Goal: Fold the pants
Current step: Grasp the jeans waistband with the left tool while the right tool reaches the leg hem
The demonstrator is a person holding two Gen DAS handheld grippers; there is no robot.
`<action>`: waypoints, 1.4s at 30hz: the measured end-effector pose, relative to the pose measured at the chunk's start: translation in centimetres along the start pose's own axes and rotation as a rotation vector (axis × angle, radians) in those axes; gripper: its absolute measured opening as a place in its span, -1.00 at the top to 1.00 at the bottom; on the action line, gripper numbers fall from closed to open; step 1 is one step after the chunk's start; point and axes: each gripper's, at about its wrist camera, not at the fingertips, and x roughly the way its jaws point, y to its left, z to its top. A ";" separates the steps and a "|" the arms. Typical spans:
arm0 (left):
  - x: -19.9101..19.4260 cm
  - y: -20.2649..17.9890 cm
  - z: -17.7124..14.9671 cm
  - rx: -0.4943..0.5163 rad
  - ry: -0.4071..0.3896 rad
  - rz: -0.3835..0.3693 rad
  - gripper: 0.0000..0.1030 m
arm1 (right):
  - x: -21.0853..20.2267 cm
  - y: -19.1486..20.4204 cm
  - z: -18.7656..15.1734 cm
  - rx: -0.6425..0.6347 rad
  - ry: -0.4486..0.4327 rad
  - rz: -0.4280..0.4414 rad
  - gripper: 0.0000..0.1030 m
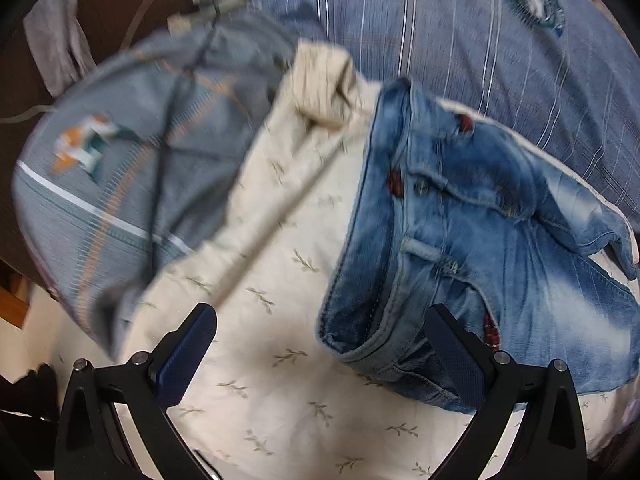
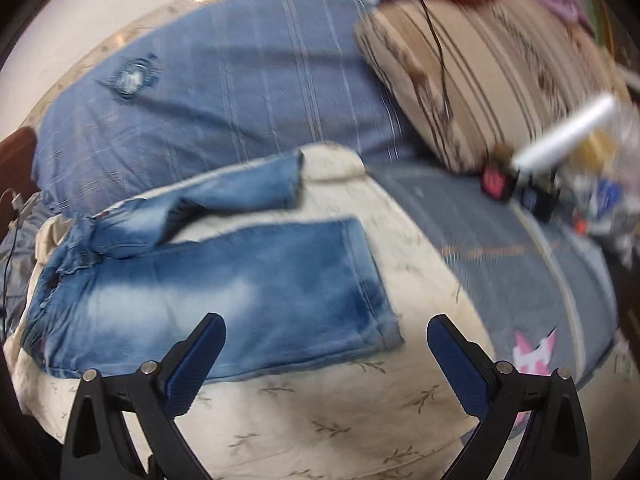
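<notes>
Faded blue jeans (image 2: 224, 300) lie on a cream leaf-print sheet (image 2: 320, 420). In the right wrist view the near leg lies flat with its hem to the right; the far leg (image 2: 240, 188) is bent and rumpled. In the left wrist view the waistband (image 1: 384, 240) with its button faces me. My left gripper (image 1: 322, 344) is open, its right finger (image 1: 456, 356) over the waistband's lower corner, holding nothing. My right gripper (image 2: 326, 356) is open and empty above the near leg's hem end.
A blue striped pillow (image 2: 224, 92) lies behind the jeans. A beige striped pillow (image 2: 480, 80) is at the back right with small clutter (image 2: 560, 184) beside it. A grey-blue blanket (image 1: 128, 168) lies left of the sheet and also right (image 2: 540, 272).
</notes>
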 end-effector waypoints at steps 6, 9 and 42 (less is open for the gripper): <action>3.2 -0.7 0.0 -0.011 0.097 -0.065 -0.56 | 3.3 -2.1 0.4 0.073 0.046 0.013 -0.64; 4.6 -0.7 -0.2 -0.021 0.137 -0.108 -0.19 | 5.2 -2.0 0.7 0.074 0.098 0.020 -0.36; 0.4 4.1 -3.2 -0.036 0.097 -0.185 0.81 | 3.0 -4.2 -1.4 0.159 0.193 0.005 0.60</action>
